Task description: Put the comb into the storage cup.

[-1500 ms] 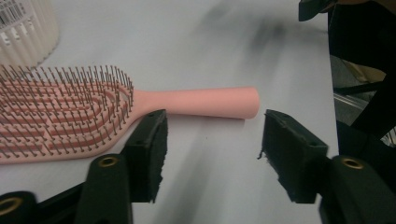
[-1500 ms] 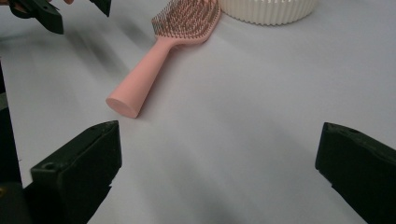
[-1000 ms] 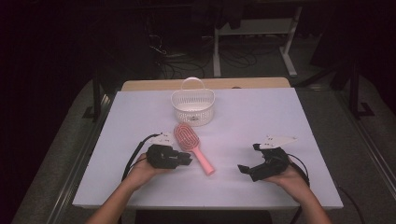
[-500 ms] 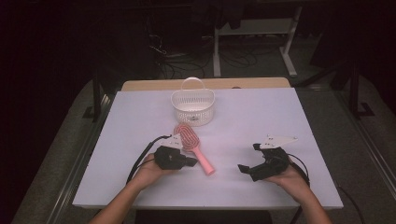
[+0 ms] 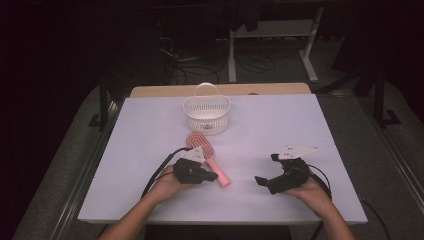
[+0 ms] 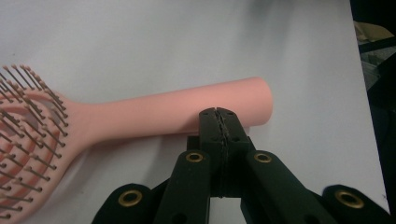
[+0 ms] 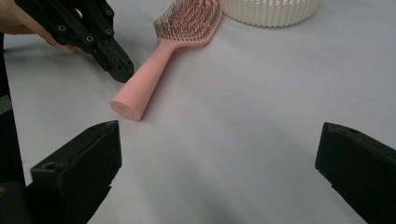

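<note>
Item: pink hairbrush, lying flat on the white table, bristles up, its head toward the white basket and its handle running back toward the person. The head lies just in front of the basket; whether the two touch cannot be told from the high view.

Left gripper: jaws pressed fully together, nothing between them, tips butted against the near side of the handle close to its free end. The right gripper view shows the same closed tip set against the handle's flank.

Right gripper: jaws spread wide, empty, resting low over bare table, well apart from the brush.

Step in hand, as judged: nudging or squaring the brush with closed tips, perhaps ahead of a pickup for the basket.

Handling notes: the handle is round and smooth, so a push near its end is likely to pivot the brush about its head; a push nearer mid-handle should slide it straighter. For a lift, the jaws would need to part and straddle the handle across its width.

Change since the earlier frames: the left gripper has edged in from the left to meet the handle, its jaws having just finished closing on nothing. The brush, basket and right gripper sit as before.
</note>
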{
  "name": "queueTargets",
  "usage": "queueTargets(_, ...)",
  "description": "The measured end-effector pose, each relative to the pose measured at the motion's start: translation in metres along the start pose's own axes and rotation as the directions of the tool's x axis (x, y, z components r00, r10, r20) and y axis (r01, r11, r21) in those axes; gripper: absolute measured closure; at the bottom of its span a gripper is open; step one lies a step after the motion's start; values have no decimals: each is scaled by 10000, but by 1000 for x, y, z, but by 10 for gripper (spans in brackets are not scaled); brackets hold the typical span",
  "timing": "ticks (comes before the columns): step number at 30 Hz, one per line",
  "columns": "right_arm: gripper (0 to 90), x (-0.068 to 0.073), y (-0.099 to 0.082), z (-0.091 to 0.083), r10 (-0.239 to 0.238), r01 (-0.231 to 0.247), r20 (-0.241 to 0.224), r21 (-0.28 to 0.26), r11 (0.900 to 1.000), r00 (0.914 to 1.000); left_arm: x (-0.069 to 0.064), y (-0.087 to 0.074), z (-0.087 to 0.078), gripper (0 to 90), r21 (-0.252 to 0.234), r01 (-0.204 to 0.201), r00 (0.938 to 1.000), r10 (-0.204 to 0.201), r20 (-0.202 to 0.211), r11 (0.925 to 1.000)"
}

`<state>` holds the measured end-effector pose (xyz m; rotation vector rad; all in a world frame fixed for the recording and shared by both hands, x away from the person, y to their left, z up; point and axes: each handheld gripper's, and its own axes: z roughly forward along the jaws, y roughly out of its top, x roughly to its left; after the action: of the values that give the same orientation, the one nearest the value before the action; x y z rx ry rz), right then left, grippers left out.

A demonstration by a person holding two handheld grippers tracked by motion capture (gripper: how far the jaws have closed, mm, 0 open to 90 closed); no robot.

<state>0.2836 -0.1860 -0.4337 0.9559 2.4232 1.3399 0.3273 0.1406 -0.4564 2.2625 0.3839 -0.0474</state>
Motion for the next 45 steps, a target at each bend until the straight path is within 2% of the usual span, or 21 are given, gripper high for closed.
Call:
queueTargets(24, 0, -1, 0, -1, 48, -48, -23, -28, 10000, 10000, 4, 22, 20, 900, 139, -342, 9994, 341, 16, 9993)
queueTargets(45, 0, -1, 0, 0, 34, -34, -14, 90, 10000, 10000, 12, 40, 39, 900, 79, -359, 9993, 359, -51, 9993)
